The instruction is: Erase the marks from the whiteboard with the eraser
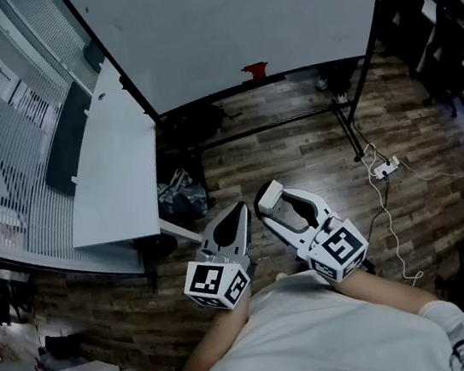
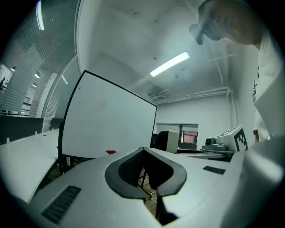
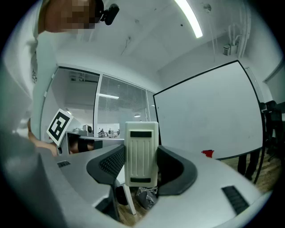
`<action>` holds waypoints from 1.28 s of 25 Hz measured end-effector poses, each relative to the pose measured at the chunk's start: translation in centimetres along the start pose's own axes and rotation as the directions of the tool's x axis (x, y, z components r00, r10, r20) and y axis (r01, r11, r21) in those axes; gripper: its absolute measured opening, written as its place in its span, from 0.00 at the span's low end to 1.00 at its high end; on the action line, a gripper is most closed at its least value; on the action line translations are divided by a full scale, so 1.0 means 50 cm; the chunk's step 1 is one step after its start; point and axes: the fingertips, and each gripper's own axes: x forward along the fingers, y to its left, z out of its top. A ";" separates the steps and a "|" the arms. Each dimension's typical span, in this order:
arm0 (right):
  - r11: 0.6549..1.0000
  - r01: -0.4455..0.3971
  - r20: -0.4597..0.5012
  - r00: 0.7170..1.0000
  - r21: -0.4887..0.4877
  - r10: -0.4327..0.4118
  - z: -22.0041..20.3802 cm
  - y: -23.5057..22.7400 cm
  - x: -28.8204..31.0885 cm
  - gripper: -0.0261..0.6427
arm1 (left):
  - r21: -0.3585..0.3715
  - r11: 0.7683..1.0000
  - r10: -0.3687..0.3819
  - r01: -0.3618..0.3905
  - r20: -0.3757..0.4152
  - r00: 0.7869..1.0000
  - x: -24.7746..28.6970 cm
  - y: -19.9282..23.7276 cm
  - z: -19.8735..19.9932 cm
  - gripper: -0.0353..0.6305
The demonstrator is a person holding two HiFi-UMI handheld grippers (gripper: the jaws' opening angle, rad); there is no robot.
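The right gripper squeezes a cream ribbed plastic eraser; the left gripper is closed, empty. The big white whiteboard looks clean, so wiping seems done.

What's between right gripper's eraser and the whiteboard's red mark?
Head view: only brown wood-plank floor and the stand's black metal crossbar lie between the right gripper's white plastic eraser and the red mark on the large whiteboard.

Head cam looks steeply down; both gripper cams face fwd; all share far whiteboard.
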 end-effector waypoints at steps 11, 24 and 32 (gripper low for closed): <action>1.000 -0.028 0.009 1.000 0.010 0.028 0.011 -0.065 0.026 0.39 | 0.001 1.000 0.017 -0.017 0.007 1.000 0.065 0.020 0.008 0.06; 0.996 -0.077 0.022 0.997 0.040 0.076 0.029 -0.289 0.077 0.39 | 0.003 0.998 0.065 -0.065 0.017 0.998 0.282 0.052 0.018 0.06; 0.994 -0.094 0.015 0.996 0.058 0.094 0.056 -0.466 0.086 0.39 | -0.005 0.995 0.103 -0.103 0.021 0.994 0.449 0.050 0.029 0.06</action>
